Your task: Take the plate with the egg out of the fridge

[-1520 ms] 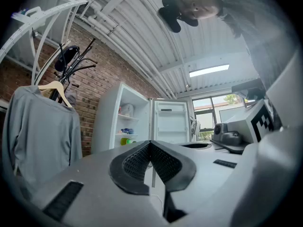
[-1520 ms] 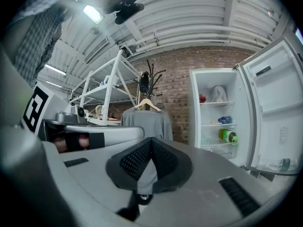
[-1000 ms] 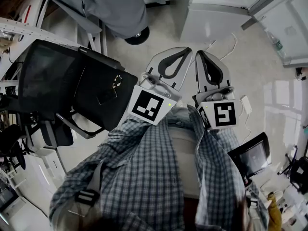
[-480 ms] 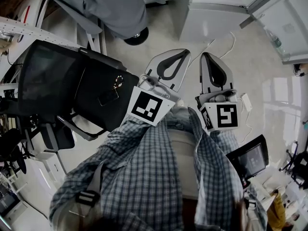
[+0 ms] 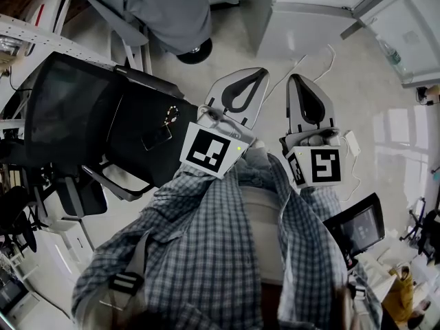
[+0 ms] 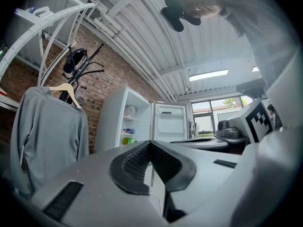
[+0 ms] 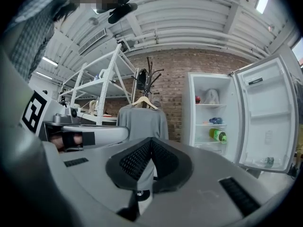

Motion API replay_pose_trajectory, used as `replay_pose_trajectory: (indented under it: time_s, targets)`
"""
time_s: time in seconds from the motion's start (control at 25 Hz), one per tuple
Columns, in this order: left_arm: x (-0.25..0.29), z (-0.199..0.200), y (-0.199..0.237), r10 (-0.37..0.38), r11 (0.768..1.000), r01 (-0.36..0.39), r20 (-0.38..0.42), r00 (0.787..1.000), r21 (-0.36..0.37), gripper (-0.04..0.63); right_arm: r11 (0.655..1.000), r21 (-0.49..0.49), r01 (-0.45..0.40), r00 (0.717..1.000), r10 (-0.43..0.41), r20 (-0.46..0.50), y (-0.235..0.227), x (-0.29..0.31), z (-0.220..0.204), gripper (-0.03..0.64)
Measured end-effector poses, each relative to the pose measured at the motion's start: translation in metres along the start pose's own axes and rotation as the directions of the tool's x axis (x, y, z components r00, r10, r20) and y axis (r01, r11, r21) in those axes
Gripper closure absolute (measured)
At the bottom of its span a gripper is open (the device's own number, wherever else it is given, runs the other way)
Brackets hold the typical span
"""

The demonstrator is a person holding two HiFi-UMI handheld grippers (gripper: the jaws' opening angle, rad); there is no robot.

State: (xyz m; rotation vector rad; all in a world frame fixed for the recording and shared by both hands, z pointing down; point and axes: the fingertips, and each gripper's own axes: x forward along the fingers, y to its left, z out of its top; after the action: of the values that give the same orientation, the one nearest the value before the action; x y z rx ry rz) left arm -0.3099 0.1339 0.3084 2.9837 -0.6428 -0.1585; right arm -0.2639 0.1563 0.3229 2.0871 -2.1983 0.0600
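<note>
The white fridge [image 7: 211, 116] stands open across the room, its door [image 7: 264, 122] swung to the right. On its shelves I make out a white bag, a small red thing, a blue item and a green bottle [image 7: 218, 135]. No plate or egg can be made out at this distance. In the head view the fridge [image 5: 309, 26] is at the top right. My left gripper [image 5: 264, 71] and right gripper [image 5: 293, 78] are held side by side in front of my body, both shut and empty. The left gripper view also shows the open fridge [image 6: 135, 122] beyond its closed jaws.
A black office chair [image 5: 103, 115] stands close on my left. A grey shirt on a hanger [image 7: 142, 119] hangs from a coat stand left of the fridge. White metal shelving [image 7: 102, 86] is further left. A white cable [image 5: 323, 67] lies on the pale floor ahead.
The right gripper has drifted slightly to the right, widening the gap between the two grippers. Both stay shut and empty.
</note>
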Motion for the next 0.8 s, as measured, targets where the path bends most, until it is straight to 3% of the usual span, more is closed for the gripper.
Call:
replay_pose_trajectory:
  time_s: [0.16, 0.36, 0.8]
  targets:
    - [-0.011, -0.001, -0.006, -0.025, 1.000, 0.025, -0.001, 1.000, -0.004, 0.589, 0.999, -0.005, 0.037, 0.998, -0.037, -0.041, 0.004, -0.012, -0.009, 0.611]
    - [-0.015, -0.001, -0.011, -0.053, 0.999, 0.053, 0.009, 0.999, -0.008, 0.589, 0.998, -0.001, 0.070, 0.997, -0.070, 0.030, 0.008, -0.018, 0.001, 0.611]
    - [-0.003, -0.007, -0.020, -0.070, 0.997, 0.070, -0.007, 0.998, -0.012, 0.589, 0.995, -0.048, 0.084, 0.996, -0.085, -0.014, -0.009, -0.023, -0.011, 0.611]
